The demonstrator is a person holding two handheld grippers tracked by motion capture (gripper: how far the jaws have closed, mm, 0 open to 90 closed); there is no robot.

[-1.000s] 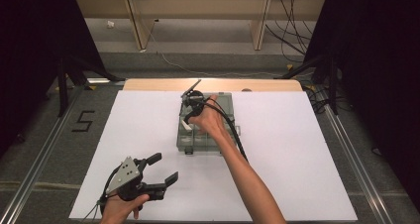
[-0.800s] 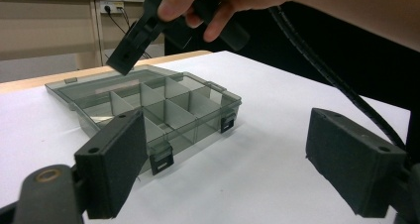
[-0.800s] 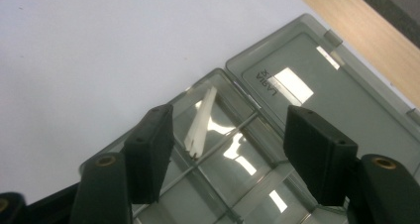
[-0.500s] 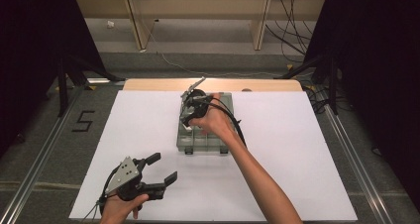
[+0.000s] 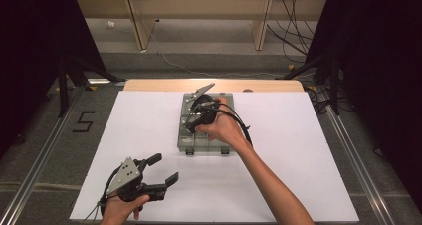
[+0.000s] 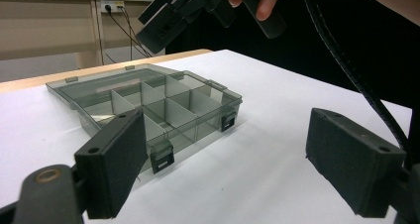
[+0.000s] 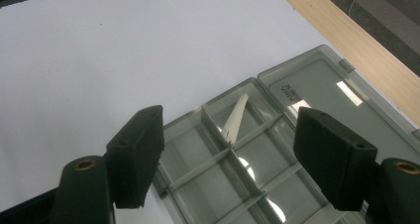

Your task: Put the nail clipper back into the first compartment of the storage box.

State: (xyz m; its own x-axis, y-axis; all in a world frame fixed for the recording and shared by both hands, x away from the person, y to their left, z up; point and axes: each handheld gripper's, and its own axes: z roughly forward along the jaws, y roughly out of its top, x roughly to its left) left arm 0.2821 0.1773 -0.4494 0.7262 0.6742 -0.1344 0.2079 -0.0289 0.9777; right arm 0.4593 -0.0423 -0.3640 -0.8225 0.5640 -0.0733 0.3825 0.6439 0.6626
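From my remote station, I read the scene from left to right. At the far left, dark floor (image 5: 45, 150) carries a marking shaped like the figure 5 (image 5: 83, 121), and a metal rail (image 5: 40, 165) runs beside the worktop (image 5: 149, 115). The worktop surface is a matte white sheet with a bare wooden strip (image 5: 159, 84) along its far edge. Behind it stands pale wooden shelving (image 5: 199, 16), with cables (image 5: 293, 16) trailing on the floor at the right; the room's sides are black.

Near the front left corner, my left gripper (image 5: 155, 176) rests just above the white sheet, held in the left hand (image 5: 122, 210). Its fingers (image 6: 116, 159) are flat, black, rubber-like rectangular pads on metal links; they stand wide apart with nothing between them. A grey three-cornered plate tops the body.

At the centre lies the organiser box (image 5: 199, 140), made of smoky translucent plastic, rectangular, divided by thin walls into square compartments, with two dark latches on its near side. Its lid (image 7: 327, 90) lies folded back flat toward the wooden strip. In the right gripper view, a pale, thin, flat strip (image 7: 235, 119) leans slantwise inside a compartment next to the lid hinge.

My right gripper (image 5: 189, 116) hangs over the box in the right hand (image 5: 224, 130), apart from it. Its fingers (image 7: 136, 149) have just been opening and stand spread, empty.
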